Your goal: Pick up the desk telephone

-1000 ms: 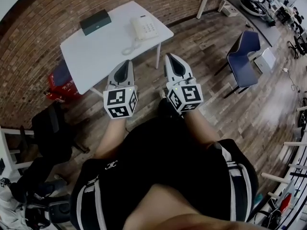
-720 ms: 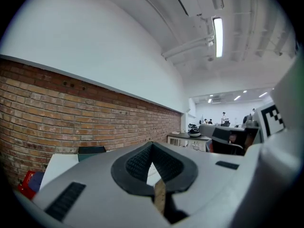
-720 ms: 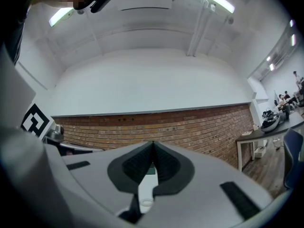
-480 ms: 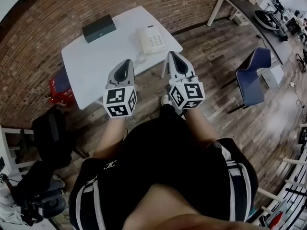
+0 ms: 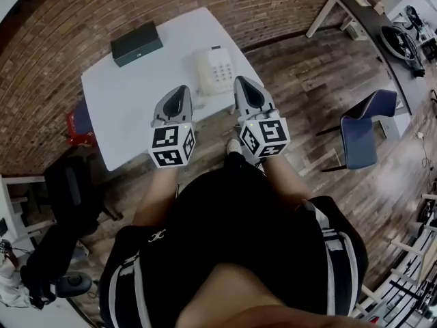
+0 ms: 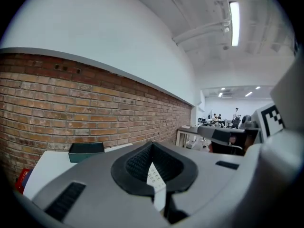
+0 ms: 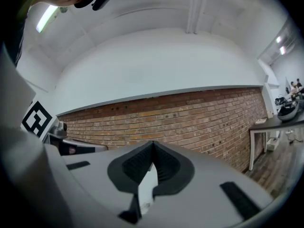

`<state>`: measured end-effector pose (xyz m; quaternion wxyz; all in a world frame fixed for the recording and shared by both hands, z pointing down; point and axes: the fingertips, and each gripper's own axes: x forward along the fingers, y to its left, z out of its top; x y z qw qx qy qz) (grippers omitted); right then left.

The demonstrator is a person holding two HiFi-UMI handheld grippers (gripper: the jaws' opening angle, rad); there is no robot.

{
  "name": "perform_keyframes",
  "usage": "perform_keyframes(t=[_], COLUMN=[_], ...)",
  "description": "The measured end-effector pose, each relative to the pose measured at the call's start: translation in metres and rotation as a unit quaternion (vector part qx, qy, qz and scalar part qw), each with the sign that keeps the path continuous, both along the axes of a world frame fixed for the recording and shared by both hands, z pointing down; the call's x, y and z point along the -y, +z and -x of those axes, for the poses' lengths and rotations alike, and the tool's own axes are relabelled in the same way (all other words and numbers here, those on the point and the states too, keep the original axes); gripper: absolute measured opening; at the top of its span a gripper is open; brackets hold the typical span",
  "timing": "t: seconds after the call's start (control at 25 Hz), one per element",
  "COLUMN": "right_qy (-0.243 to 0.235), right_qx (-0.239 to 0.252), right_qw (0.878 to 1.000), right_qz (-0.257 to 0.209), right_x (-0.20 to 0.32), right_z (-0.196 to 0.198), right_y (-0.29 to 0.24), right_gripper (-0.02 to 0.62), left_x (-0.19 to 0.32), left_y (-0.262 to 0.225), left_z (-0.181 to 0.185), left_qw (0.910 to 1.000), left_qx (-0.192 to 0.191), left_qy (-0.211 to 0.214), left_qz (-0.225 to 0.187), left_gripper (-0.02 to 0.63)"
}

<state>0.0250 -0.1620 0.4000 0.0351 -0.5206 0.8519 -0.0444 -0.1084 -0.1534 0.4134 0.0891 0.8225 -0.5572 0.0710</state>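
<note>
The white desk telephone sits at the near right edge of a white table, its coiled cord hanging at the front. Both grippers are held side by side in front of the person, short of the table edge. My left gripper is shut and empty, its tips just left of the phone. My right gripper is also shut and empty, tips by the phone's right corner. In the left gripper view the phone's keypad shows through the notch behind the shut tips. The right gripper view looks over its shut tips at a brick wall.
A dark green box lies at the table's far left. A red bag sits on the floor by the table; a black chair stands lower left. A blue chair and a dark desk are to the right. A brick wall runs behind.
The person has walked toward the table: table and telephone have drawn closer to both gripper tips. Both grippers stay shut and side by side.
</note>
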Motion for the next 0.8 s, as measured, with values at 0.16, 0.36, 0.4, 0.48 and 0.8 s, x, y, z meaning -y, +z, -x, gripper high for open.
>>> perform_keyframes(t=[0.16,0.36,0.4,0.48,0.8], right_qy=[-0.017,-0.049,-0.053,-0.062,-0.092], right_qx=[0.003,0.0,0.0,0.002,-0.014], right_qw=[0.999,0.996,0.996,0.994,0.987], right_qz=[0.027,0.069,0.075,0.086,0.129], right_x=[0.041,0.093,0.105,0.127,0.177], right_z=[-0.014,-0.023,-0.026,-0.03,-0.026], right_y=[0.015,0.041,0.045,0.054,0.09], right_gripper=[-0.002,-0.002,-0.002,-0.002,-0.002], left_x=[0.035,0.078,0.089,0.108,0.141], left_y=[0.013,0.033,0.037,0.045,0.084], left_z=[-0.013,-0.021,-0.022,-0.023,-0.016], left_qw=[0.9996,0.9974,0.9966,0.9947,0.9866], left_qx=[0.003,0.001,0.0,-0.004,-0.013], left_qy=[-0.015,-0.042,-0.049,-0.062,-0.083], left_qz=[0.023,0.058,0.066,0.082,0.14], left_gripper=[0.0,0.0,0.0,0.0,0.0])
